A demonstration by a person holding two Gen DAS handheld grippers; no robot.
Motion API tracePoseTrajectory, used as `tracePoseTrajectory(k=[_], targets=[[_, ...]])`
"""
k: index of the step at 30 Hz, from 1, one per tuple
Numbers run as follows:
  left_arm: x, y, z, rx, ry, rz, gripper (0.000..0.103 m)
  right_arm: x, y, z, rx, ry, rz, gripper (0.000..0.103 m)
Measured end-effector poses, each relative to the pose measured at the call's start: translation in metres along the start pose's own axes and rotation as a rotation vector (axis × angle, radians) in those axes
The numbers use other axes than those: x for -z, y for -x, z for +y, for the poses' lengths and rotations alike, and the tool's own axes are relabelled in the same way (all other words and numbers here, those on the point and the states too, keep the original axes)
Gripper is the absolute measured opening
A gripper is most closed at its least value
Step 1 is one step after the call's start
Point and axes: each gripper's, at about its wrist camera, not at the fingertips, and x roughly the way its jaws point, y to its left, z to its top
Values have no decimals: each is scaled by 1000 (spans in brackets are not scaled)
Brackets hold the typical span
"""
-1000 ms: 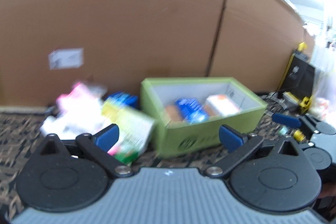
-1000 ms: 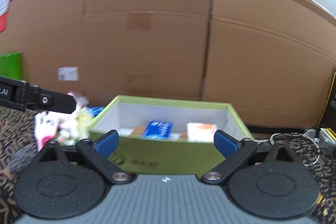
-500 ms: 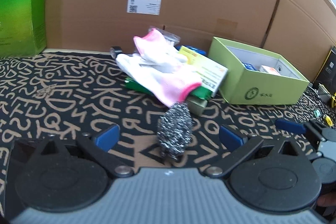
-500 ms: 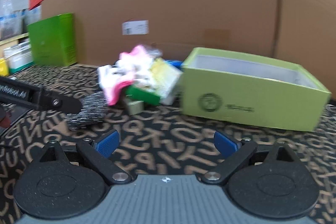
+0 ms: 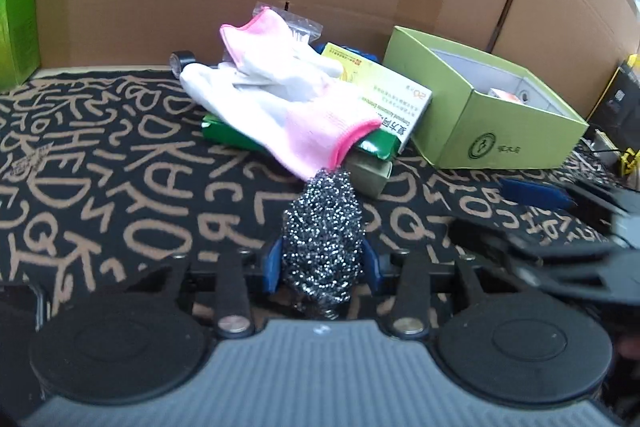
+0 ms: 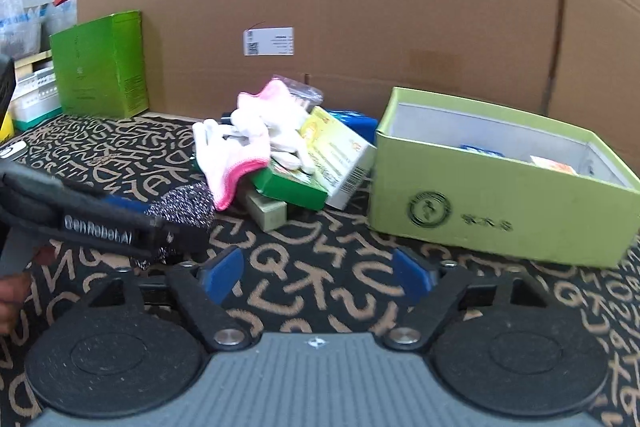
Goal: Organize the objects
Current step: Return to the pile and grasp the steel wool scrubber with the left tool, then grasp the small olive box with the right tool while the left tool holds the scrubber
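Note:
My left gripper (image 5: 322,263) is shut on a steel wool scrubber (image 5: 323,227) that rests on the patterned mat; the scrubber (image 6: 185,206) shows in the right wrist view too. Behind it lies a pile: white-and-pink gloves (image 5: 288,99), a yellow-white carton (image 5: 384,103) and a green packet (image 5: 376,149). An open light-green box (image 5: 480,119) with a few items inside stands to the right; it also shows in the right wrist view (image 6: 496,203). My right gripper (image 6: 318,271) is open and empty above the mat, in front of that box.
A tall cardboard wall (image 6: 360,7) closes the back. A green upright carton (image 6: 100,63) stands at the far left. A black tape roll (image 5: 182,61) lies behind the gloves. Cables and yellow-black gear (image 5: 624,131) sit at the right edge.
My left gripper has closed its fingers on the steel wool scrubber, which lay free between them half a second ago. My right gripper has swung left and low, with the box now to its right.

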Motion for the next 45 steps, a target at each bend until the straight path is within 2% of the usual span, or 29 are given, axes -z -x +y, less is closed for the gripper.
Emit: tracePoseTrajectory(k=[2,5,9,11,15,20,22,24,27,30,33,45], targets=[[3,9,3,-8,-11,-7,39,-6,-14,4,-33,13,18,68],[7,20,8,-12,-6,-12,39,-16,-42,11,-95,26,52,59],[11,26,13,-10,1,-9,39,-24,-74,21,-128,46,80,54],[11,26,14,-7,3,-5,39,-24,-83,23,-125,53,84,29],[11,24,11,24,-6,6,39,-20,-70,18,-117,19,87,28],[14,23,-4,92,-48,32,40,1,-22,2,-60,-56,114,27],[16,23,-13,88,-82,31,45,13,3,-2,-49,-76,129,26],[18,23,-21,78,-112,26,56,26,24,-2,-48,-85,123,26],[19,26,-26,71,-110,22,66,37,40,1,-54,-69,130,27],[17,33,-27,63,-120,2,63,36,41,3,-55,-45,117,28],[13,32,-28,66,-131,7,50,30,35,1,-43,-45,100,30],[13,24,-26,35,-147,39,49,20,10,1,-54,-65,95,30]])
